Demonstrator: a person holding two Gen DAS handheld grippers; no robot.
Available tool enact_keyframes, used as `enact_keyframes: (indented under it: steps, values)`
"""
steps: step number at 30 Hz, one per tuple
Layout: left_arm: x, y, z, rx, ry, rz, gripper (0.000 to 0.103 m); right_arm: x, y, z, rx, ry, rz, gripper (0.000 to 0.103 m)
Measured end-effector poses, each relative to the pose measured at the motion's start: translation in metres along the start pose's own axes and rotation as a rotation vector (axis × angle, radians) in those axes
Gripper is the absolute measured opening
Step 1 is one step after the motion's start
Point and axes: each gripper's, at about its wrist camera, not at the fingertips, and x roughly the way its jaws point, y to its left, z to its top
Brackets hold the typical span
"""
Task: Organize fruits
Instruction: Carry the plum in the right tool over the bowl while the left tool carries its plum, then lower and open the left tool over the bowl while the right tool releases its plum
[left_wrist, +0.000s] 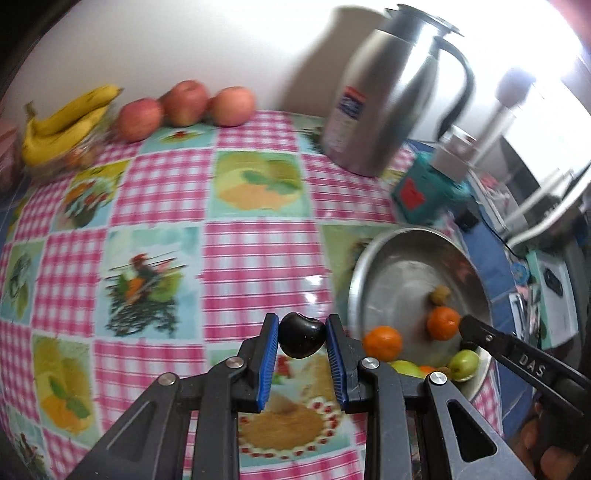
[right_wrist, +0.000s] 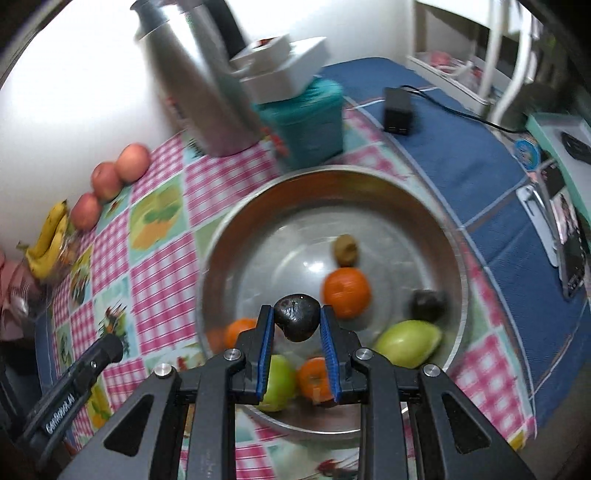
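The left gripper (left_wrist: 302, 338) is clamped on a dark plum (left_wrist: 302, 335) above the checked tablecloth (left_wrist: 258, 254), just left of the steel bowl (right_wrist: 458, 295). The right gripper (right_wrist: 297, 325) pinches another dark fruit (right_wrist: 297, 322) over that bowl, which holds oranges (right_wrist: 346, 292) and green fruits (right_wrist: 408, 343). Apples (left_wrist: 184, 103) and bananas (left_wrist: 62, 125) line the tabletop's far edge, near a steel jug (left_wrist: 388, 96).
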Motion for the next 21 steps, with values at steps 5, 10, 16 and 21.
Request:
enact_keyframes:
  steps: [5, 10, 16, 21]
  values:
    - [0.006, -0.029, 0.001, 0.063, -0.029, -0.019, 0.028, -0.002, -0.013, 0.002, 0.023, -0.001, 0.012, 0.026]
    - [0.015, -0.046, -0.001, 0.112, -0.037, -0.021, 0.028, -0.001, -0.013, 0.002, 0.022, -0.003, 0.018, 0.026]
    - [0.024, -0.052, -0.003, 0.136, -0.051, -0.022, 0.028, 0.002, -0.009, 0.002, 0.006, -0.008, 0.022, 0.026]
    - [0.031, -0.055, -0.003, 0.146, -0.056, -0.024, 0.028, 0.011, -0.008, 0.002, -0.001, 0.003, 0.027, 0.026]
